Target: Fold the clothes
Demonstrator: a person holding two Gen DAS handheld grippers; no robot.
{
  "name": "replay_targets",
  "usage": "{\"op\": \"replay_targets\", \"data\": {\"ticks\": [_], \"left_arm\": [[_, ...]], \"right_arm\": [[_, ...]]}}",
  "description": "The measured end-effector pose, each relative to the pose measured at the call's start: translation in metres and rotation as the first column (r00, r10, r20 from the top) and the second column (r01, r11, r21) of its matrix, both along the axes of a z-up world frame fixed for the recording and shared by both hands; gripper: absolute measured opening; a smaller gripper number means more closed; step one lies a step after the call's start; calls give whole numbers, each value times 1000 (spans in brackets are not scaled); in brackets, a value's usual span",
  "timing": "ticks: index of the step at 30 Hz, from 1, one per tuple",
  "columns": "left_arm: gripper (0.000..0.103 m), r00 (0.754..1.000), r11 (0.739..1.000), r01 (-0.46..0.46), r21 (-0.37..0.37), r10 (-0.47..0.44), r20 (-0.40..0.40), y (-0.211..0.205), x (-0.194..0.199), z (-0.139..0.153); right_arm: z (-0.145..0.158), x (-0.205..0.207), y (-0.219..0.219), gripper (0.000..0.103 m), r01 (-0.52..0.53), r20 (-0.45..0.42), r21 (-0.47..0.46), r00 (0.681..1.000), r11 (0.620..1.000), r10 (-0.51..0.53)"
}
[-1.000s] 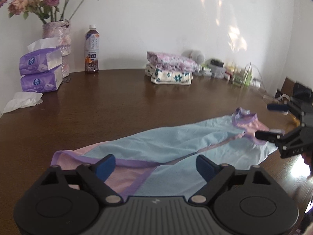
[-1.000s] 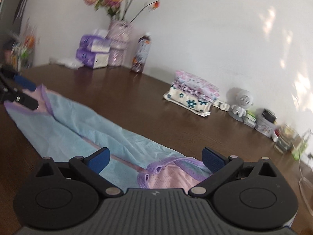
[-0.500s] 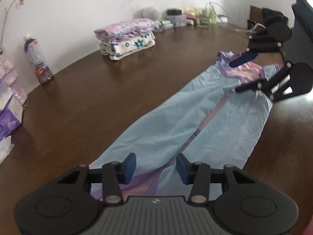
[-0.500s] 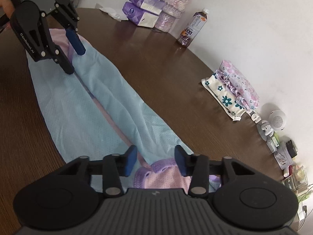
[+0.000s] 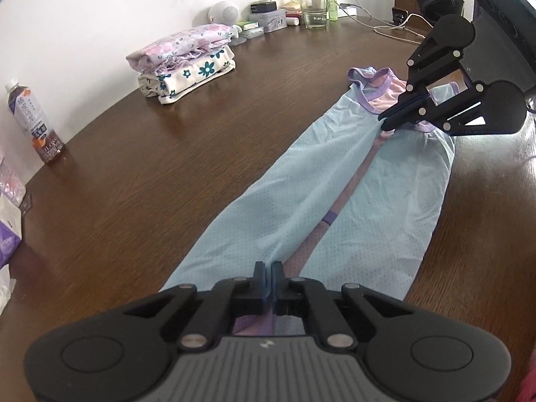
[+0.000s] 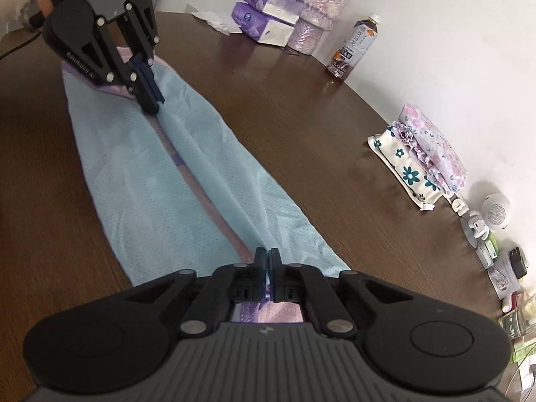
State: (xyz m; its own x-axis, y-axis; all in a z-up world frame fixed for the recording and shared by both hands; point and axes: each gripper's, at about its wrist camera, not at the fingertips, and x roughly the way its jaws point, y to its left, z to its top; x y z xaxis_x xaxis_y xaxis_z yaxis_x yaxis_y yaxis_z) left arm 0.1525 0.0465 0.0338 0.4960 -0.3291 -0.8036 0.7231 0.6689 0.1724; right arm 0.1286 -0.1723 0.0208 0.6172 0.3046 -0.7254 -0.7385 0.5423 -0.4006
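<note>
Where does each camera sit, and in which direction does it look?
Left wrist: sits on the left gripper, looking along the light blue garment toward the right gripper; its own fingers pinch the hem.
Right wrist: sits on the right gripper, looking back along the garment to the left gripper.
Shared: garment, table, folded stack, bottle.

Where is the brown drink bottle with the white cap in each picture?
Left wrist view: the brown drink bottle with the white cap stands at the far left edge, on the dark wooden table.
Right wrist view: the bottle stands upper right of centre, near the wall.
Shared landmark: the stack of folded floral clothes, right of the bottle in both views.
</note>
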Motion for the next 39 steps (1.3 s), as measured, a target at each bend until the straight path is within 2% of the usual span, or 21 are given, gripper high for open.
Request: {"op": "replay_targets", "data": {"ticks": [6,9,10,11,13,14,16,17,18,20,21,23,24,28,31,36,39], "left_arm": [[2,1000,1000,-5,6,5,-18,7,0,-2],[3,999,1000,-14,-14,13,-33,13,-1,-1],[8,999,999,-24,-25,23,-36,17,-1,1],[10,999,998,-38,-42,36,-39,21,-2,4],[15,996,991,-78,-105,73,-54,34,-2,11],[18,993,981,-109,-159,101,-62,41,-1,15],[39,985,949,-171,-264,155,-81,55,3,23],[44,979,927,-201,-315,181,-92,62,5,26],[48,973,905,-229,-359,205,-106,66,8,29],[48,960,868,-278,-412,243,-136,63,17,25],[48,958,860,-287,-422,247,-148,58,21,22],[48,957,858,-288,-426,243,-157,44,26,14],[49,958,861,-285,-422,241,-156,38,27,10],[50,967,898,-254,-360,226,-117,20,26,-8],[52,967,907,-256,-334,244,-80,23,23,-16],[52,949,886,-312,-343,305,-75,40,18,-18],[52,944,887,-320,-331,327,-36,42,12,-21]], "right_arm": [[-10,-1,0,2,1,-29,-11,1000,1000,-2],[-9,-1,-3,7,16,-54,16,998,1000,-15],[-5,0,-8,15,35,-68,51,997,998,-31],[0,2,-14,32,60,-84,96,995,994,-52],[9,4,-27,55,111,-120,184,989,977,-90],[14,6,-33,56,138,-139,226,984,964,-108],[23,10,-45,56,197,-176,316,973,928,-146],[27,14,-50,56,231,-195,366,966,902,-169],[29,19,-52,56,261,-214,406,959,876,-187],[28,31,-49,54,308,-250,462,945,832,-211],[24,36,-44,52,321,-264,474,940,820,-215],[14,45,-33,45,339,-283,482,933,808,-223],[8,47,-27,44,346,-287,480,930,806,-228],[-14,43,-14,44,350,-263,454,931,820,-252],[-25,36,-17,44,371,-260,443,924,816,-280],[-26,25,-35,44,403,-234,471,915,784,-330],[-29,23,-39,44,407,-218,456,913,791,-344]]}}
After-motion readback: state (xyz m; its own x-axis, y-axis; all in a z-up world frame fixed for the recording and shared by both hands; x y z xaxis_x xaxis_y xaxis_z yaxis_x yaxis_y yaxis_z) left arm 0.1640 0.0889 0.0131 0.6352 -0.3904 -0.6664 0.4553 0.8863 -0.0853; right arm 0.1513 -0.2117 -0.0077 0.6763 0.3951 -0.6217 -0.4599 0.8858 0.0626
